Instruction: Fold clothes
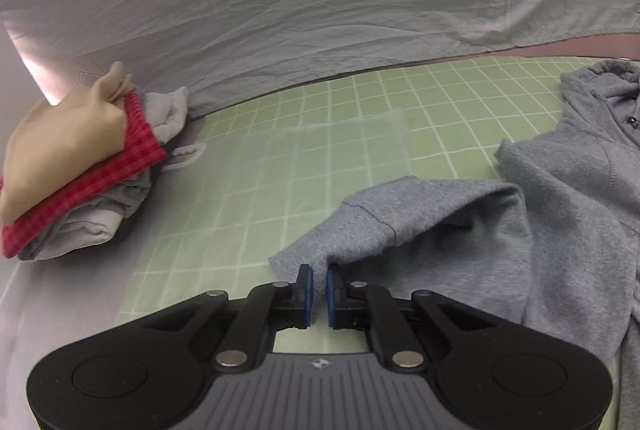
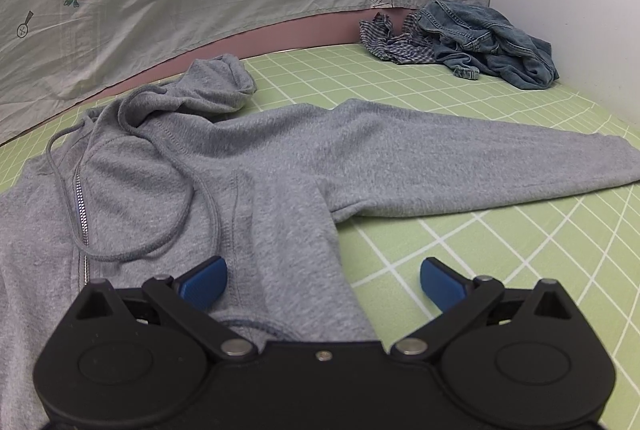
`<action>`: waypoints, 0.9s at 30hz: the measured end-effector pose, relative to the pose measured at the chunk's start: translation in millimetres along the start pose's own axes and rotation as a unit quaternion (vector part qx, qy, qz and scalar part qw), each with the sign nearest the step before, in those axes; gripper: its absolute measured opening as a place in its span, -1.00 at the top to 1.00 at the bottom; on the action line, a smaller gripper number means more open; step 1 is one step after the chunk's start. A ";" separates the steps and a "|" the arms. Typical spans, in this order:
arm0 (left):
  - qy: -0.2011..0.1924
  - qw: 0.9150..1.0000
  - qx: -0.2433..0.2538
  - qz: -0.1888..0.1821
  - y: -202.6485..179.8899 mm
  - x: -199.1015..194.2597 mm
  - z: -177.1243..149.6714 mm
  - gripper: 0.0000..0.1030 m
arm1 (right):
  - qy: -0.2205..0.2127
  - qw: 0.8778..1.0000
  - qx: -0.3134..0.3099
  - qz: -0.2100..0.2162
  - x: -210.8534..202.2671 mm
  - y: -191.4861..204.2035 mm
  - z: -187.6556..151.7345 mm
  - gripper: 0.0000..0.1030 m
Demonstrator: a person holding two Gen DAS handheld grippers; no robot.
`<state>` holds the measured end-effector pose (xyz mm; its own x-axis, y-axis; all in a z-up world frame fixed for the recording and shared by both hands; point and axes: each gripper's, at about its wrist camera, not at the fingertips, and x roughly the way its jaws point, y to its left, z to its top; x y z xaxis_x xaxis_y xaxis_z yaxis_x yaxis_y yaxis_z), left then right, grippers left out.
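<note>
The grey hoodie (image 2: 248, 165) lies spread on the green mat (image 2: 500, 242). The left gripper (image 1: 319, 284) pinches its sleeve cuff; the right gripper (image 2: 323, 280) gapes over its side. Folded clothes (image 1: 76, 165) lie far left, jeans (image 2: 488, 41) beyond.

Both grippers are basically the same build: chunky matte black bodies with two rounded lobes, each with a shallow circular disc moulded in. Black linkage arms run forward, pinned with shiny silver round pivots. The left gripper (image 1: 319, 284) has flat blue pads and a ribbed grey plate in the middle with a tiny white logo. The right gripper (image 2: 323, 280) has textured blue pads and one small silver screw dead centre.
</note>
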<state>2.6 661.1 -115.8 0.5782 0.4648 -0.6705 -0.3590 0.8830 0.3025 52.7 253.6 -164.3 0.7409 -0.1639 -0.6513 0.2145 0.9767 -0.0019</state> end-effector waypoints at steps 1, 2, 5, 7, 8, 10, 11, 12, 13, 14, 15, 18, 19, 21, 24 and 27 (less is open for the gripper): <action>0.000 1.000 -0.007 0.018 9.6 -4.0 -3.7 0.85 | 0.000 1.000 0.000 0.000 0.0 0.2 0.0 -1.00; 0.001 0.999 -0.014 0.035 19.8 -8.2 -9.2 0.85 | 0.000 1.000 0.000 0.000 0.1 0.3 0.0 -1.00; 0.012 0.995 -0.043 0.088 53.9 -20.4 -31.5 0.85 | 0.000 1.000 0.000 -0.001 0.2 0.5 0.2 -1.00; 0.023 0.990 -0.064 0.122 75.3 -27.0 -47.8 0.85 | 0.000 1.000 0.000 -0.001 0.4 0.5 0.4 -1.00; 0.031 0.987 -0.075 0.142 86.8 -30.6 -58.3 0.85 | 0.000 1.000 0.000 -0.001 0.4 0.4 0.4 -1.00; 0.046 0.979 -0.096 0.174 105.5 -36.1 -74.9 0.86 | 0.000 1.000 0.000 -0.001 0.5 0.3 0.5 -1.00; 0.053 0.973 -0.109 0.194 116.3 -39.5 -84.0 0.86 | 0.000 1.000 -0.001 0.000 0.4 0.3 0.6 -1.00; 0.057 0.969 -0.120 0.210 124.4 -42.4 -90.8 0.86 | 0.000 1.000 -0.001 0.000 0.4 0.2 0.6 -1.00; 0.062 0.963 -0.132 0.225 133.4 -46.5 -99.1 0.86 | 0.000 1.000 -0.001 0.000 0.3 0.0 0.6 -1.00; 0.066 0.959 -0.138 0.239 140.7 -48.7 -106.0 0.86 | 0.000 1.000 -0.001 0.000 0.3 0.0 0.7 -1.00; 0.070 0.955 -0.142 0.253 147.3 -50.1 -112.2 0.86 | 0.000 1.000 -0.001 0.000 0.3 0.1 0.7 -1.00; 0.079 0.941 -0.149 0.292 165.0 -53.1 -130.4 0.86 | 0.000 1.000 -0.001 0.000 0.3 0.3 0.7 -1.00; 0.084 0.939 -0.157 0.295 169.8 -53.7 -135.1 0.86 | 0.000 1.000 -0.001 0.000 0.3 0.4 0.8 -1.00; 0.094 0.934 -0.178 0.295 180.0 -55.5 -143.9 0.86 | 0.000 1.000 -0.001 0.000 0.3 0.3 0.8 -1.00; 0.106 0.931 -0.181 0.299 182.2 -54.4 -155.7 0.85 | 0.000 1.000 -0.001 0.000 0.3 0.3 0.9 -1.00; 0.114 0.930 -0.174 0.302 173.9 -53.3 -162.1 0.85 | 0.000 1.000 -0.001 0.000 0.4 0.6 1.0 -1.00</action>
<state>-209.4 779.2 -137.3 0.0387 0.8078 -0.5882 -0.8067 0.3726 0.4586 53.7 253.9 -163.9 0.7410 -0.1640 -0.6511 0.2137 0.9769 -0.0029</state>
